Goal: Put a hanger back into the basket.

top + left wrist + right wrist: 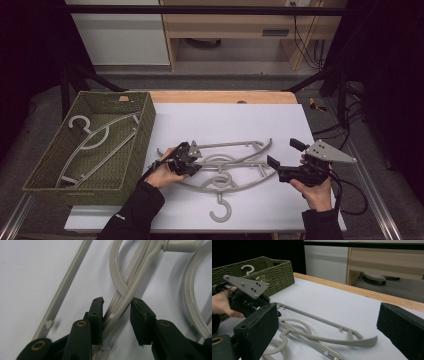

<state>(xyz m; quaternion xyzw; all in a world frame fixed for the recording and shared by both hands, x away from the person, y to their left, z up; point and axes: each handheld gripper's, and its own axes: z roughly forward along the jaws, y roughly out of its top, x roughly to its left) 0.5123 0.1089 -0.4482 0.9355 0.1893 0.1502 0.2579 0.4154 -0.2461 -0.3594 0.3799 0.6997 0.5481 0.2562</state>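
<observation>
Several grey plastic hangers (225,172) lie tangled on the white table top (225,120). My left gripper (195,162) is low over their left side. In the left gripper view it (116,315) is open, its jaws either side of one hanger arm (117,306), which touches the left jaw. My right gripper (286,153) hovers at the pile's right end, wide open (329,335) and holding nothing. The right gripper view looks across the hangers (324,340) to the left gripper's grey plate (247,285) and the hand behind it.
A green woven basket (137,135) stands at the table's left with one more grey hanger (95,137) lying inside; it (277,275) is at the far left of the right gripper view. The table's wooden edge (225,96) runs along the back.
</observation>
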